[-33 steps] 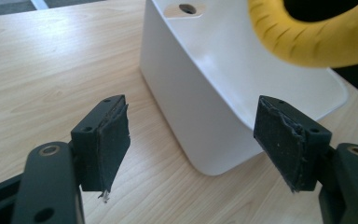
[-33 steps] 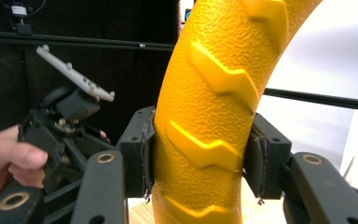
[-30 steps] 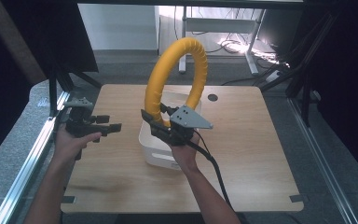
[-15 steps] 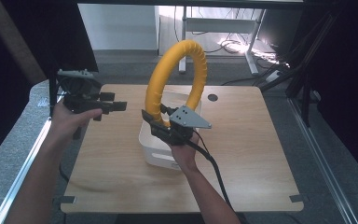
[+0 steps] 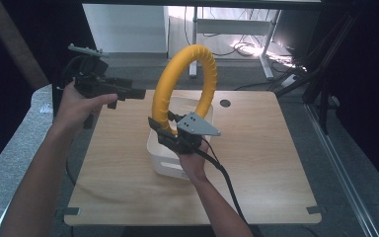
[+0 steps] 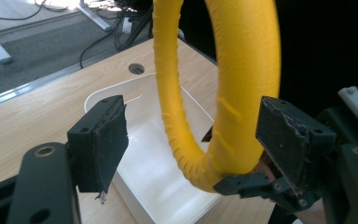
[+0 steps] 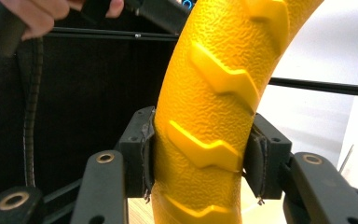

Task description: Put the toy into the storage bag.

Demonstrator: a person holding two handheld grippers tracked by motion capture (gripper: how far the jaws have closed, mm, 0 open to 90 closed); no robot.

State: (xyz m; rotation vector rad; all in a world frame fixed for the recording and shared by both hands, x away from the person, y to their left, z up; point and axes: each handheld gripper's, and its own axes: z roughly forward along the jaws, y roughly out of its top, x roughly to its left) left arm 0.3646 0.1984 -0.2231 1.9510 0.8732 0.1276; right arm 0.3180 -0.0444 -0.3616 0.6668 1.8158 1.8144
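A yellow ribbed ring stands upright over a white bin in the middle of the wooden table. My right gripper is shut on the ring's lower part, and the right gripper view shows both pads pressed against the yellow ring inside the right gripper. My left gripper is held high at the left, open and pointing right toward the ring without touching it. In the left gripper view, the left gripper stands wide open and frames the ring and the bin beyond.
A round cable hole sits in the table behind the bin. A cable trails from the right gripper toward the front edge. Dark frames flank the table, and desk legs and floor cables lie beyond its far edge.
My left gripper has risen from the table's left edge and moved farther and higher, with its open jaws turned toward the ring. The right gripper and ring have stayed put.
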